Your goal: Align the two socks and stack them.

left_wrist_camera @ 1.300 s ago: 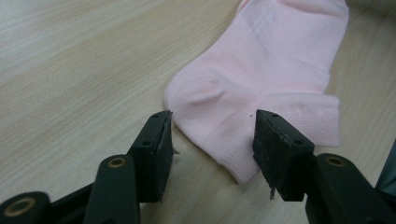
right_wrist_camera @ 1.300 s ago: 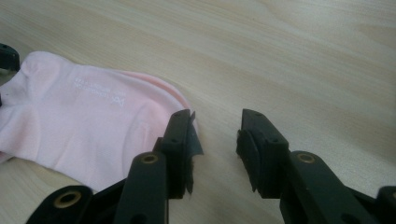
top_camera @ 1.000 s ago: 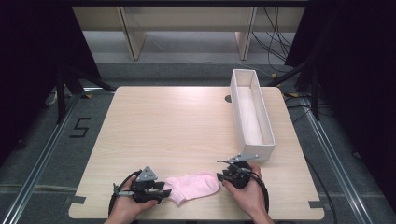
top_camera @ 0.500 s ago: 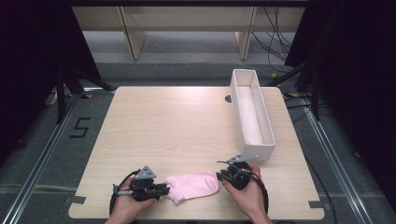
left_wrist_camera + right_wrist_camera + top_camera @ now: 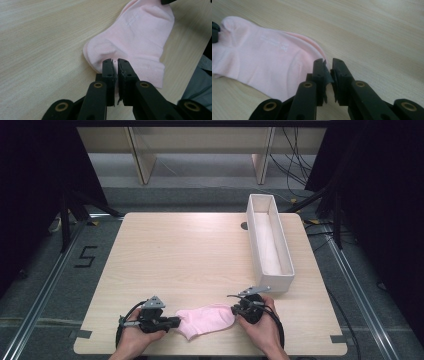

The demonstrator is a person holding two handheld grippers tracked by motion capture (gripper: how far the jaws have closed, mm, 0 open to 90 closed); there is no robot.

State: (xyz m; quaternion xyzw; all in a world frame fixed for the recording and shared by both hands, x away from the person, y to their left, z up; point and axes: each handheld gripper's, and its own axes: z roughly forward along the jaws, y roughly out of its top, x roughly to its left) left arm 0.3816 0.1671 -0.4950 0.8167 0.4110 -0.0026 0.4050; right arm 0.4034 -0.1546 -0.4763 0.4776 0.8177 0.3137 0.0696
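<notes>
A pink sock (image 5: pixel 207 319) lies flat near the table's front edge, cuff end to the left and toe to the right. My left gripper (image 5: pixel 176 322) lies level at the sock's left end. In the left gripper view its jaws (image 5: pixel 115 61) have just been closing and now pinch the sock (image 5: pixel 140 32) beside the heel. My right gripper (image 5: pixel 235 311) is at the toe end. Its jaws (image 5: pixel 327 61) have also just been closing, and the sock's (image 5: pixel 262 57) toe edge is caught between them.
A long white box (image 5: pixel 287 282) stands along the right side of the wooden table (image 5: pixel 200 250), close behind my right hand. A small round hole (image 5: pixel 244 226) marks the far edge. Cables trail from both grippers toward the person.
Both hands and the sock keep their places in the high view. No shift can be made out there.
</notes>
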